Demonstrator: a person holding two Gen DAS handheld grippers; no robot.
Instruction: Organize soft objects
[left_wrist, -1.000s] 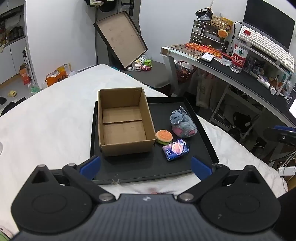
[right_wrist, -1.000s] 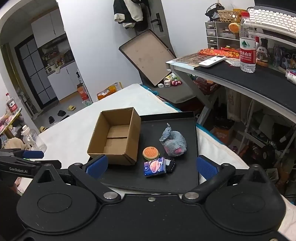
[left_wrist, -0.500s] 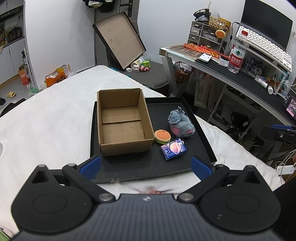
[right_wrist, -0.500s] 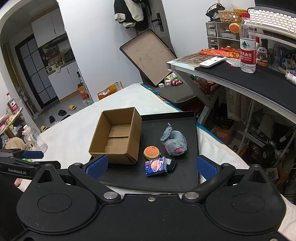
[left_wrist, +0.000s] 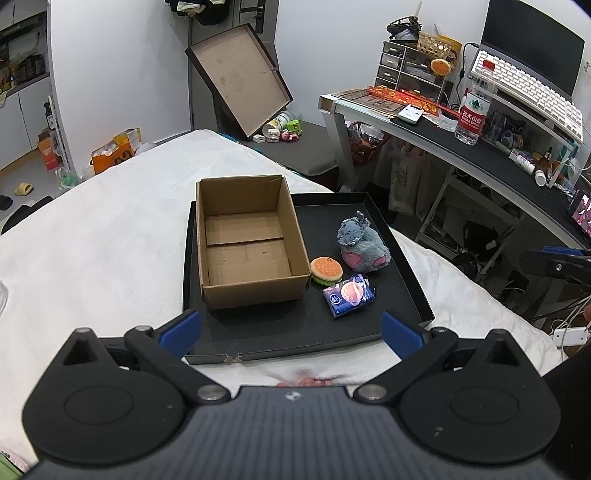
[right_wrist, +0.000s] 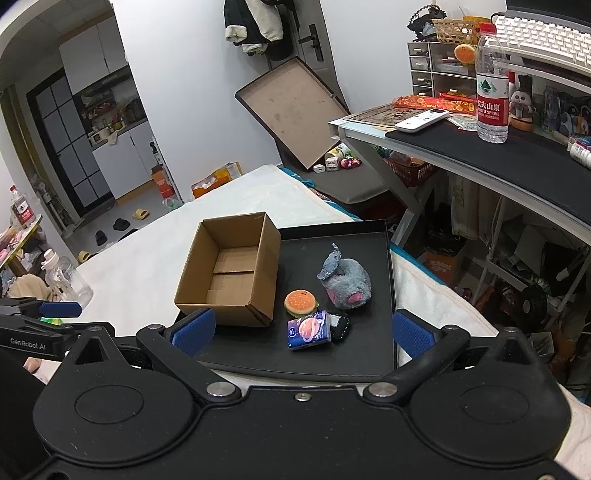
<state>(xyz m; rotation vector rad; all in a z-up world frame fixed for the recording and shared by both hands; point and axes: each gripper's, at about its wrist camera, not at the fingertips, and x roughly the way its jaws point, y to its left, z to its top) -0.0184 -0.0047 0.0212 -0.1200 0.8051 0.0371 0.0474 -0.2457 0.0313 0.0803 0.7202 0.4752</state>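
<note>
An open, empty cardboard box (left_wrist: 243, 240) (right_wrist: 231, 269) stands on the left of a black tray (left_wrist: 369, 321) (right_wrist: 369, 354) on a white bed. To its right lie a grey plush (left_wrist: 362, 245) (right_wrist: 343, 278), a small burger plush (left_wrist: 326, 270) (right_wrist: 300, 302), a blue tissue pack (left_wrist: 349, 294) (right_wrist: 308, 329) and a small black item (right_wrist: 341, 325) beside the pack. My left gripper (left_wrist: 291, 329) is open and empty, above the tray's near edge. My right gripper (right_wrist: 302, 328) is open and empty, near the tray's front.
The white bed (left_wrist: 103, 236) stretches left. A desk (right_wrist: 517, 155) with a water bottle (right_wrist: 491, 79), remote and keyboard stands at right. A tilted box lid (left_wrist: 240, 79) leans at the back. A clear bottle (right_wrist: 66, 277) sits at the left.
Both views have shifted slightly, with the tray and its objects a little further left and lower in the right wrist view. Nothing on the tray has moved.
</note>
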